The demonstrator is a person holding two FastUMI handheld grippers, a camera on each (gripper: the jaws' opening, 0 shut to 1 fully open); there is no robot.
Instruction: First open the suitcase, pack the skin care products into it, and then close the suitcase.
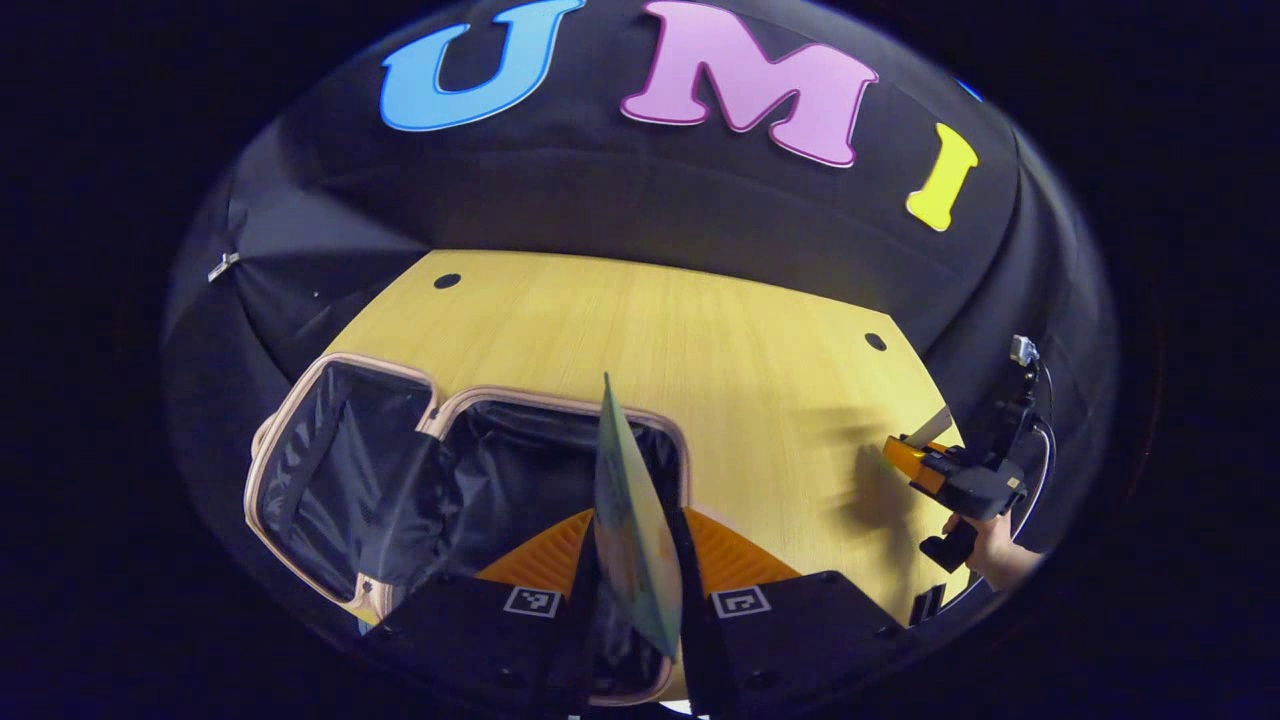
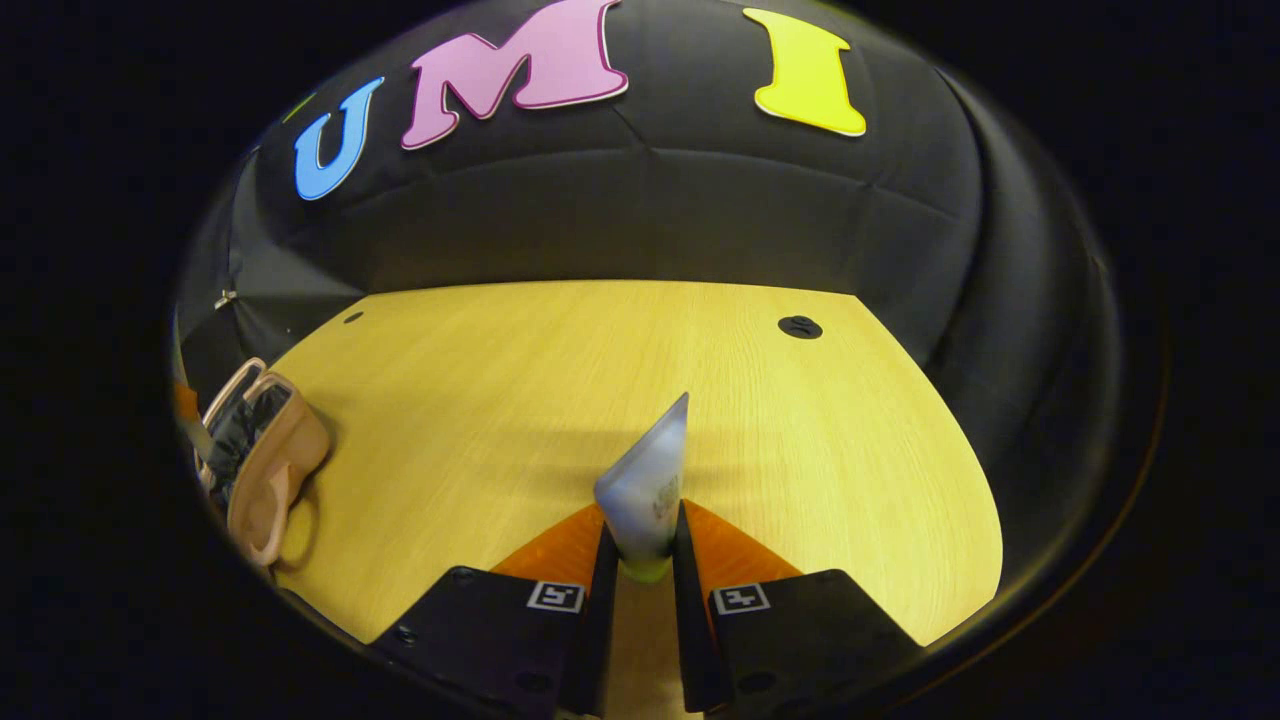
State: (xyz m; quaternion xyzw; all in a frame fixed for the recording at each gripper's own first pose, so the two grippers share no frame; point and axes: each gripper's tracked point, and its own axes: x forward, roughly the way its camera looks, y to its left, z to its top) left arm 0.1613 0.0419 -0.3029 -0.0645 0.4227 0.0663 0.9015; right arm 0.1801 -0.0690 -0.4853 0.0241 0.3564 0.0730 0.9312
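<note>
Suitcase [image 1: 400,480] lay open on the wooden table [image 1: 700,330], both dark-lined halves facing up, pale trim round the rims. Opening step judged done; packing under way; closing not yet begun.

Left gripper [image 1: 635,590] was clamped on a flat sachet [image 1: 630,510], thin and held edge-on, fingers pressing either face near its lower end. Sachet stood over the suitcase's nearer half, above the lining, not yet lying in it as far as could be told. No other products made out inside the suitcase; the lining was dark and folded, so small items could be hidden.

Right gripper [image 2: 642,565] was closed narrow on a pale tube [image 2: 650,480], crimped end pointing away, cap end down between the fingers. Tube was held above bare table, well apart from the suitcase [image 2: 262,455], which sat at the far left edge of the right gripper view. In the left gripper view the right gripper [image 1: 950,480] and the hand [image 1: 995,560] holding it sat well to the right of the suitcase.

Judgement: sachet needs lowering and releasing into the suitcase; tube then has to cross the table to the suitcase; lid to be shut last.
</note>
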